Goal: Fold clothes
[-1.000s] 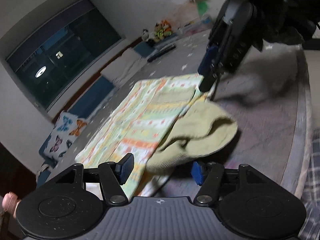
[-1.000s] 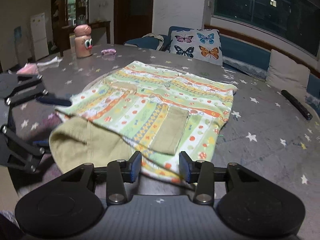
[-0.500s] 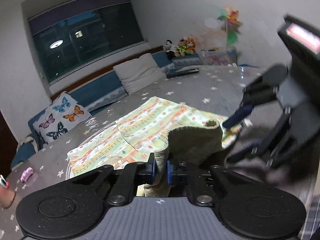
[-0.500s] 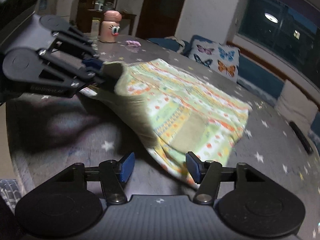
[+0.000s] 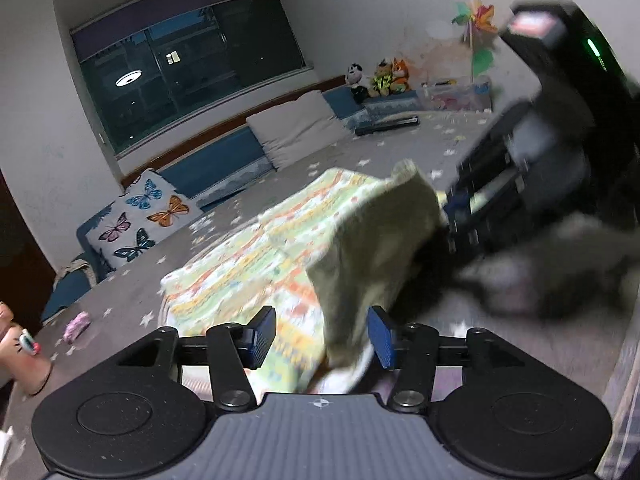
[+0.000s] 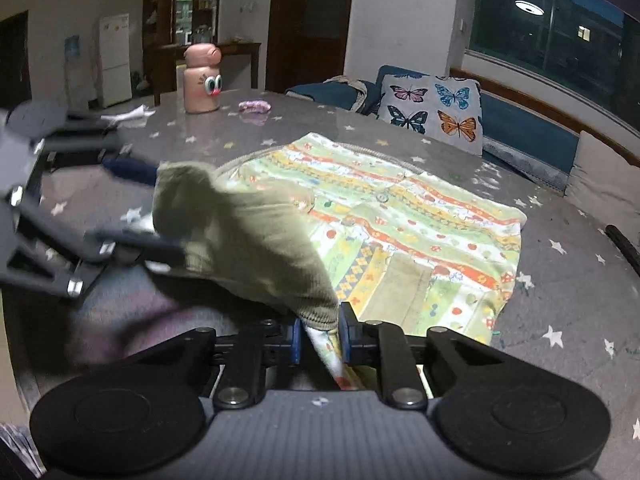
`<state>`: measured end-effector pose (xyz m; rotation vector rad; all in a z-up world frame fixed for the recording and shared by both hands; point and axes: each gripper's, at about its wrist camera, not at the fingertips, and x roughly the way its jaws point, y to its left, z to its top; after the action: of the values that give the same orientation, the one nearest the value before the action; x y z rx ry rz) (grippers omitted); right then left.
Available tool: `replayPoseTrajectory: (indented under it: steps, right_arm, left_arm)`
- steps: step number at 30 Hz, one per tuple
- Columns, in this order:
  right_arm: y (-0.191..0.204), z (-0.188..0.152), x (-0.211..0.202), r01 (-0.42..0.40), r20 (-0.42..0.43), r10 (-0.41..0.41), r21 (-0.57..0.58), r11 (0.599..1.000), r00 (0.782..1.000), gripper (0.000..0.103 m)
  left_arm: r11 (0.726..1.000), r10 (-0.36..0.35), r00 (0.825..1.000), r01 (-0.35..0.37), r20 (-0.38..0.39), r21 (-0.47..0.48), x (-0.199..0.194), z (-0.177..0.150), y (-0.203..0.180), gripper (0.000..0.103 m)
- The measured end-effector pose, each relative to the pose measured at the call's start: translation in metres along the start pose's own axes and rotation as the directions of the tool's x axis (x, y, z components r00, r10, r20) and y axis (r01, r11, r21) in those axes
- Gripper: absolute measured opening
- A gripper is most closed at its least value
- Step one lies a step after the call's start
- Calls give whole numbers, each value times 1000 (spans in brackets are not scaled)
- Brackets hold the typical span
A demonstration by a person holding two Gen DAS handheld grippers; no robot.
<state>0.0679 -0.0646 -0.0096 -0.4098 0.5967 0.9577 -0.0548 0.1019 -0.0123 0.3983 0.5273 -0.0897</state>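
- Shirt (image 6: 420,216) lies flat mid-surface (image 6: 580,300), one sleeve (image 6: 248,240) lifted; fold barely begun.
- Right tool (image 6: 320,340): jaws just closed, clamped on the sleeve's edge.
- Left tool (image 5: 322,336): jaws just opened, apart, cloth loose between.
- Left: sleeve laid across, remaining folds.

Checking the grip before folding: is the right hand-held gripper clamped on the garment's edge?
Yes, the right hand-held gripper pinches the garment's edge between its fingers.

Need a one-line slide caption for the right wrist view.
Right gripper pinches the olive cuff of the striped patterned garment on the star-print table.
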Motion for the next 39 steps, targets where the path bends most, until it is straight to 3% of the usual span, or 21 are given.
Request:
replayPoseTrajectory:
  steps: [9,13,16,23,32,35,39]
  right_arm:
    - [-6,17,-9,16,47,-18,52,998,999,14]
    - [-4,18,-8,32,55,-35,58,998,998,13]
    - [0,17,-8,28,56,-31,53,998,998,9]
    - [10,14,-35,-12,78,9,39,999,997,8]
    - [45,0,-125,-92,94,93,-21,996,991,6]
    - [53,0,-144,-105,88,109,-46,993,990,6]
    - [51,6,-147,-85,95,89,-52,995,991,5]
  left_arm:
    - [987,99,995,-94,-30,134,10,-25,-7,58]
    - [983,135,990,-128,-49,132,14,-29,0,15]
    - [987,141,989,-138,-40,84,5,-26,9,8]
    - [994,111,994,-111,-7,23,-40,-15,13,7]
    - [999,-21,1000,21,-5,-24,-131,-7,-4,7]
    - [999,-18,1000,19,24,-47,-144,1,0,7]
    - [998,1,999,1,41,-67,-133,10,11,7]
